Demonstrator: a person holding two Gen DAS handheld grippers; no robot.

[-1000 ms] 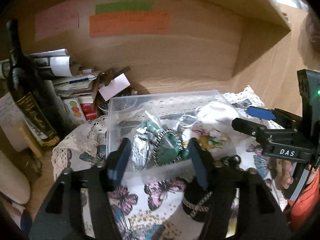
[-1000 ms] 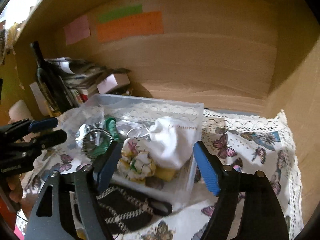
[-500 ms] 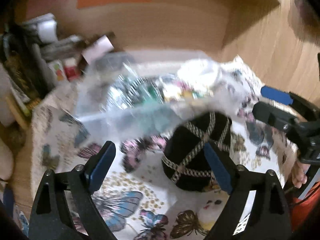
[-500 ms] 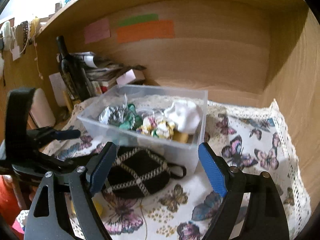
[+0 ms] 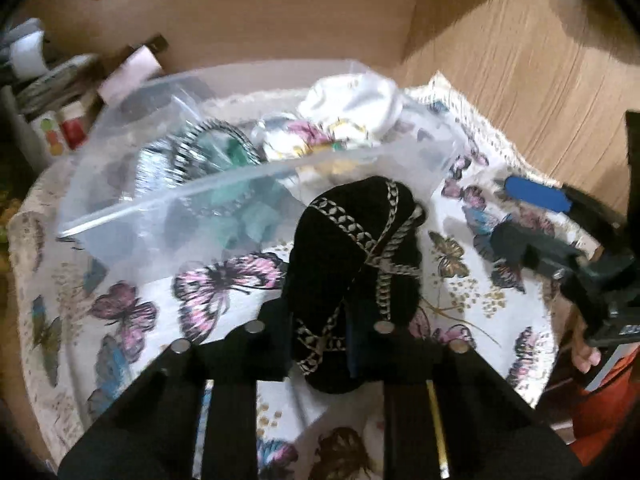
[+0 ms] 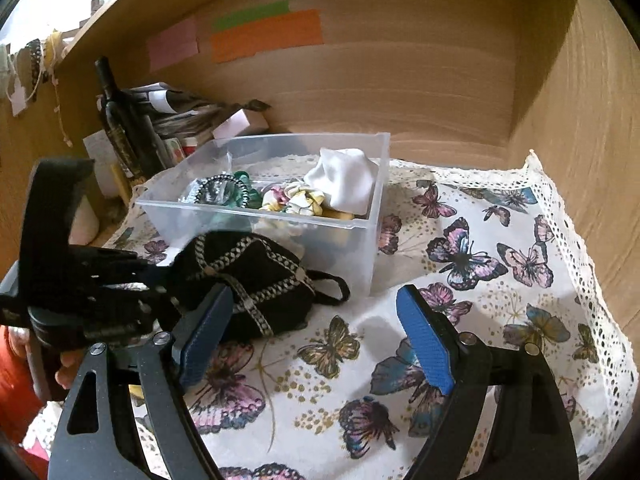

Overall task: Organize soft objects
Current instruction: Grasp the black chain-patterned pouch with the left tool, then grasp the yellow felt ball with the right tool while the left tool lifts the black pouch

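Observation:
A black soft pouch point(image 5: 352, 256) with pale chain-pattern trim lies on the butterfly cloth in front of a clear plastic bin point(image 5: 168, 204). My left gripper point(image 5: 320, 344) is shut on the pouch's near end. In the right wrist view the pouch point(image 6: 256, 276) sits left of centre with the left gripper point(image 6: 160, 280) on it. The bin point(image 6: 360, 240) holds a white cloth point(image 6: 344, 180), a floral scrunchie point(image 6: 296, 200) and a green and silver piece point(image 6: 224, 192). My right gripper point(image 6: 316, 332) is open and empty above the cloth, right of the pouch.
The butterfly tablecloth point(image 6: 500, 280) covers a desk inside a wooden alcove. A dark bottle point(image 6: 120, 120), stacked papers and small boxes point(image 6: 180, 120) crowd the back left corner. Coloured notes point(image 6: 264, 36) are stuck on the back wall. A pencil point(image 5: 436, 432) lies under the left gripper.
My left gripper has drawn back from the bin, come down over the black pouch and shut on it. My right gripper has pulled back and stays open.

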